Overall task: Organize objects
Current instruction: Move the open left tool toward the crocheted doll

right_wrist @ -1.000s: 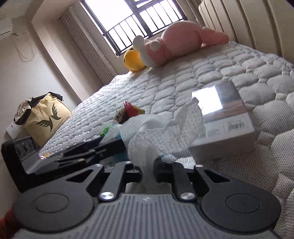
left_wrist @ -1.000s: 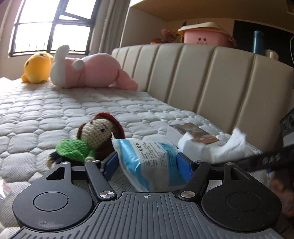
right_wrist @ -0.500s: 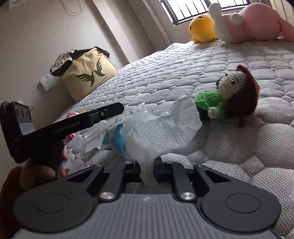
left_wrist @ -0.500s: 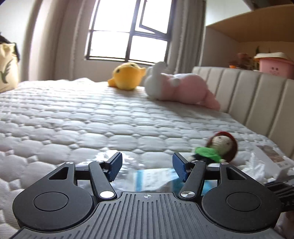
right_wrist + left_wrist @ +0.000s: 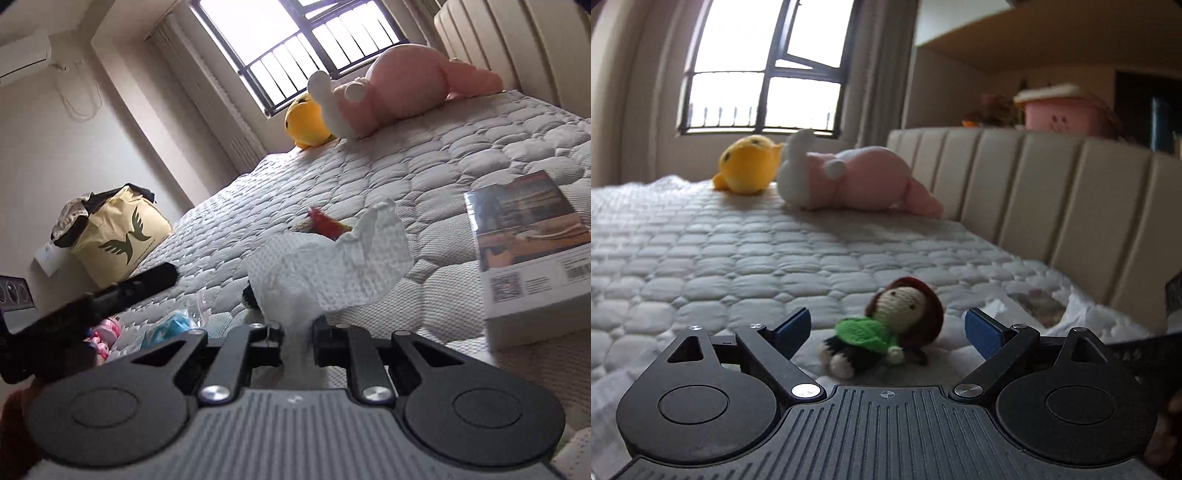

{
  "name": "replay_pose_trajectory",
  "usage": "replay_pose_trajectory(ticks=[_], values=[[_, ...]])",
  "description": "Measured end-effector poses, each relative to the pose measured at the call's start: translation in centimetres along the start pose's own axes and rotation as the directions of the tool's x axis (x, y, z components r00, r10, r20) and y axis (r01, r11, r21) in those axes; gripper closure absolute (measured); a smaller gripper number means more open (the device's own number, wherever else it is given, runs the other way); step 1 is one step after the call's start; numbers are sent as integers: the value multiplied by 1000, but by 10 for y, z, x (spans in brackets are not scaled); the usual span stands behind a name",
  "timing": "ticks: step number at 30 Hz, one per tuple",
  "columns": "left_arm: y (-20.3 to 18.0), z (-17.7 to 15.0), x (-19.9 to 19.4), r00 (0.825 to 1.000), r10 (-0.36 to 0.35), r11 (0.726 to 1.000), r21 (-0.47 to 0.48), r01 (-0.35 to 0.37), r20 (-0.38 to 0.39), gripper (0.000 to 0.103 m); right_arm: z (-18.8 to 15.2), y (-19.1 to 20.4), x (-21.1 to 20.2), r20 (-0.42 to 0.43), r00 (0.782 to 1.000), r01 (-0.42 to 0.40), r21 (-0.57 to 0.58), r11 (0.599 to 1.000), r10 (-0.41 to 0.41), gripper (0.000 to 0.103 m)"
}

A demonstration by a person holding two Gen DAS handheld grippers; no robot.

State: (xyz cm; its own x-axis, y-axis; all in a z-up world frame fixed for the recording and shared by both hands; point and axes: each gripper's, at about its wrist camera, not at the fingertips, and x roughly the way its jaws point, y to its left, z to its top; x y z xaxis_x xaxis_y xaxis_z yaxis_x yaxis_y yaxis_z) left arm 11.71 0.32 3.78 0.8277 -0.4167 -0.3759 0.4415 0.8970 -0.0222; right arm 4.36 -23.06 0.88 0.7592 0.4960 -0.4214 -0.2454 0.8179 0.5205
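A crocheted doll in a green top lies on the quilted mattress. My left gripper is open just short of it, and its blue pads hold nothing. My right gripper is shut on a crumpled white tissue, which hides most of the doll. A blue and white packet lies on the bed at the left, below the left gripper. A flat printed box rests on the mattress at the right, also seen as the box.
A yellow plush and a pink plush lie at the far end under the window. The padded headboard runs along the right. A yellow bag stands beside the bed. A pink container sits on the shelf.
The left gripper let go of the blue and white packet, opened wider and now faces the doll. The right gripper, still holding the tissue, swung back towards the box.
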Motion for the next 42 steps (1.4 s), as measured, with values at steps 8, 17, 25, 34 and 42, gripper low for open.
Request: replay_pose_trajectory(ticks=[8, 17, 25, 34, 42], values=[[-34, -17, 127, 949, 184, 933, 349, -86, -257, 0, -15, -38, -17, 16, 1000, 0, 83, 997, -1, 86], [-11, -10, 81, 981, 73, 991, 122, -51, -180, 32, -15, -46, -24, 44, 999, 13, 110, 994, -18, 86], [-1, -2, 57, 984, -8, 1000, 25, 13, -180, 50, -9, -23, -30, 61, 998, 2, 49, 999, -5, 86], [66, -9, 49, 982, -107, 874, -486, 17, -157, 9, -10, -29, -24, 48, 999, 16, 69, 997, -19, 86], [37, 2, 106, 966, -93, 979, -199, 44, -242, 4, -16, -40, -21, 38, 999, 1, 81, 997, -4, 86]])
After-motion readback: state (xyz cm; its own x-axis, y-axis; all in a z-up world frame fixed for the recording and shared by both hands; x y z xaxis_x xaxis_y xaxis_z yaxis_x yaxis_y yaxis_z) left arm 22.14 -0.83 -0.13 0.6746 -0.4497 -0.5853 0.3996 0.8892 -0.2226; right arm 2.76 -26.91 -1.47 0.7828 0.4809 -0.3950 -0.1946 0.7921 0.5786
